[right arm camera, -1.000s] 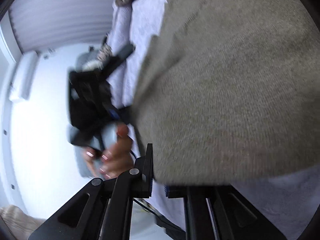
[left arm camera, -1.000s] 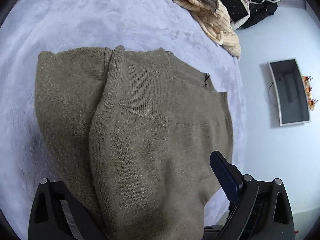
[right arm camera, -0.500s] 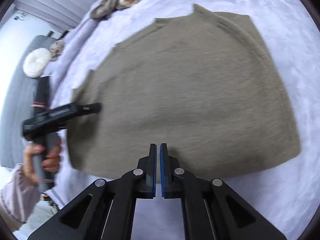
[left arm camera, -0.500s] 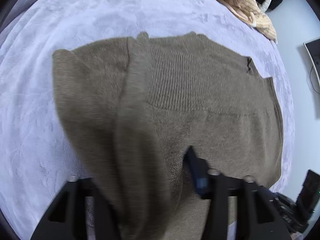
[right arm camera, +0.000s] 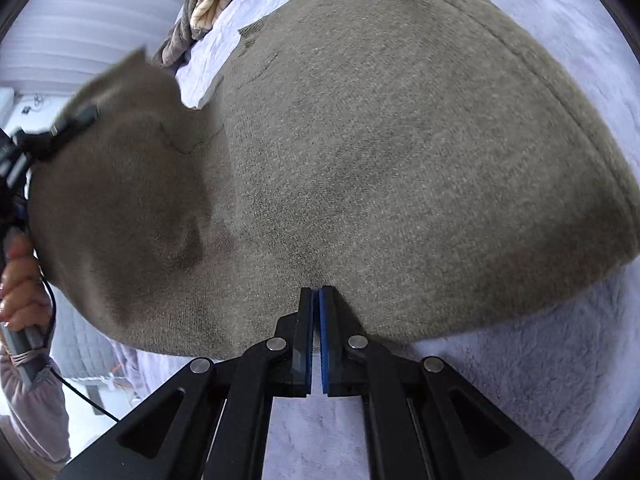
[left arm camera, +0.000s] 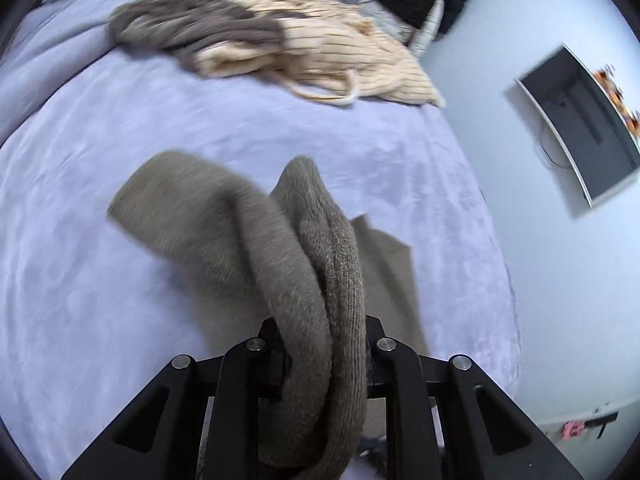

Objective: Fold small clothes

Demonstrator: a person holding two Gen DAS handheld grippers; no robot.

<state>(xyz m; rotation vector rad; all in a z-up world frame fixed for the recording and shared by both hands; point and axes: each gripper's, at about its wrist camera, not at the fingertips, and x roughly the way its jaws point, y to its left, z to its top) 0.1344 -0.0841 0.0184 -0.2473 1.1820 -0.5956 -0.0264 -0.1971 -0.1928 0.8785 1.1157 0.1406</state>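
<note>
Lavender bedspread (left arm camera: 120,320) underneath; left hand-held gripper (left arm camera: 320,344) clamps olive sweater (right arm camera: 380,140), right hand-held gripper (right arm camera: 316,300) closed, empty.

Olive-brown sweater (right arm camera: 400,140), lavender blanket (left arm camera: 80,280), cream striped knit (left arm camera: 340,56).

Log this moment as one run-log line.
step: folding sweater | left gripper: shut on lifted sweater edge | right gripper: shut, tips at near hem, grip unclear | surface: blanket | other clothes: piled behind

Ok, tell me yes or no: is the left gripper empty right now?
No, the left gripper is clamped on a bunched fold of the olive sweater, lifting it off the bed.
</note>
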